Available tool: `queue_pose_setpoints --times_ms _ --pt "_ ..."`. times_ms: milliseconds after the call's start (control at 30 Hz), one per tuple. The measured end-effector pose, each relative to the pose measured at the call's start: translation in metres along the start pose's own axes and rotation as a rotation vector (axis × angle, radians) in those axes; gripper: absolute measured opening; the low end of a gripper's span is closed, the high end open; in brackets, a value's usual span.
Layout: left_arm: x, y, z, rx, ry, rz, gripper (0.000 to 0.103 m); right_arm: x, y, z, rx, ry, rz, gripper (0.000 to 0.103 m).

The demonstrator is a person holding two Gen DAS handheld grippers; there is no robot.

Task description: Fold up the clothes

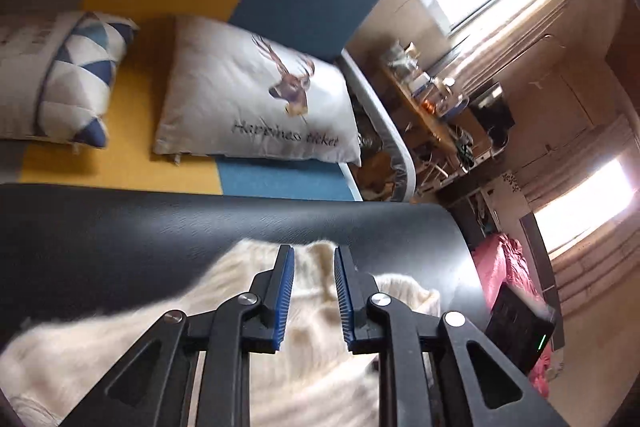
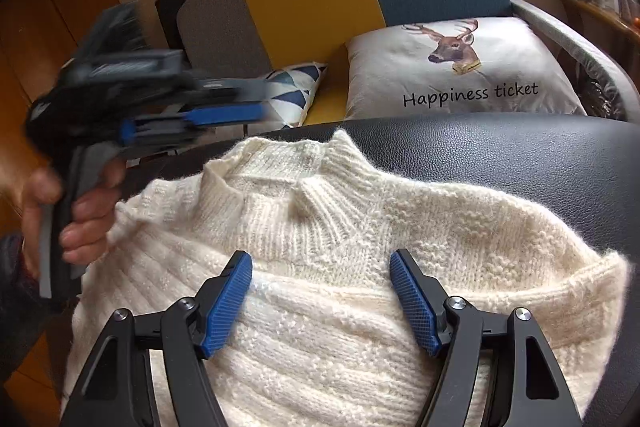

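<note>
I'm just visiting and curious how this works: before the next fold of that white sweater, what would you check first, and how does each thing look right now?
1. Sweater lies on the black padded surface: ok.
2. Collar faces up and shows: ok.
3. Right gripper open, nothing between its fingers, above the sweater's middle: ok.
4. Left gripper open with no cloth pinched: ok by its own camera; in the right view it is blurred.
5. Sleeves laid flat: cannot tell, the edges run out of view.
6. Deer pillow on the sofa behind sits apart from the sweater: ok.
</note>
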State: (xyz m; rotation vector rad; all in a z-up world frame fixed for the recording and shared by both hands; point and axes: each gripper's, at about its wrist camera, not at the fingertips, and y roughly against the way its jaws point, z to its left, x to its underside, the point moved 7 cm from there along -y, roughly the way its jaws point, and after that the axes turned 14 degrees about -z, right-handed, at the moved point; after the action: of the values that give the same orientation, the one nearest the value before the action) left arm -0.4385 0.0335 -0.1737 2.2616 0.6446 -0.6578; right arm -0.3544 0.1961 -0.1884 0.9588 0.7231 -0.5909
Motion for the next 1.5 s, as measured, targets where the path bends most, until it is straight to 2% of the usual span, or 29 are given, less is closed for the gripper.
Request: queue_pose_setpoints --times_ms 33,100,167,233,400,500,600,667,733,767,867,967,1133,1167,1233,1333,1400,1500 --pt "0.006 0.008 0.005 -0.001 0.015 0.0 0.019 -0.009 0.002 0.005 -0.04 -0.037 -0.015 0.073" --pt "0.02 0.015 0.013 -0.017 0.013 0.015 0.019 -0.033 0.003 0.021 -0.173 -0.144 -0.055 0.074" --pt "0.032 0.017 0.018 -0.036 -0.006 0.039 0.019 -0.051 -0.012 0.037 -0.258 -0.21 -0.038 0.081" --pt "0.041 0.018 0.022 -0.049 -0.025 0.053 0.019 -0.058 -0.035 0.049 -0.312 -0.282 0.027 0.083" --pt "0.058 0.015 0.028 -0.05 -0.071 0.086 0.019 -0.052 -0.094 0.067 -0.358 -0.404 0.188 0.087" --pt "0.066 0.013 0.034 -0.047 -0.088 0.066 0.016 -0.046 -0.118 0.086 -0.441 -0.457 0.244 0.088" --pt "0.069 0.014 0.034 -0.061 -0.122 0.045 0.014 -0.053 -0.132 0.099 -0.509 -0.498 0.203 0.089" --pt "0.068 0.015 0.038 -0.058 -0.108 0.043 0.014 -0.062 -0.137 0.093 -0.478 -0.515 0.129 0.091" --pt "0.067 0.017 0.041 -0.046 -0.083 0.042 0.012 -0.064 -0.14 0.077 -0.355 -0.486 0.125 0.092" --pt "0.067 0.018 0.042 -0.043 -0.078 0.04 0.012 -0.065 -0.135 0.073 -0.339 -0.478 0.129 0.092" --pt "0.066 0.019 0.043 -0.039 -0.072 0.037 0.012 -0.064 -0.109 0.073 -0.363 -0.432 0.143 0.092" --pt "0.067 0.019 0.04 -0.045 -0.081 0.033 0.012 -0.053 -0.093 0.076 -0.377 -0.396 0.188 0.099" --pt "0.069 0.018 0.036 -0.055 -0.095 0.026 0.013 -0.038 -0.13 0.091 -0.421 -0.416 0.275 0.102" --pt "0.069 0.017 0.035 -0.057 -0.098 0.025 0.013 -0.04 -0.137 0.099 -0.462 -0.437 0.273 0.102" --pt "0.07 0.017 0.034 -0.062 -0.103 0.023 0.012 -0.051 -0.146 0.103 -0.517 -0.504 0.213 0.103" --pt "0.069 0.016 0.037 -0.076 -0.095 0.024 0.011 -0.054 -0.153 0.089 -0.415 -0.492 0.17 0.103" --pt "0.07 0.016 0.038 -0.074 -0.087 0.024 0.01 -0.055 -0.144 0.078 -0.338 -0.438 0.144 0.103" --pt "0.069 0.015 0.039 -0.072 -0.076 0.026 0.01 -0.059 -0.112 0.067 -0.277 -0.338 0.123 0.103"
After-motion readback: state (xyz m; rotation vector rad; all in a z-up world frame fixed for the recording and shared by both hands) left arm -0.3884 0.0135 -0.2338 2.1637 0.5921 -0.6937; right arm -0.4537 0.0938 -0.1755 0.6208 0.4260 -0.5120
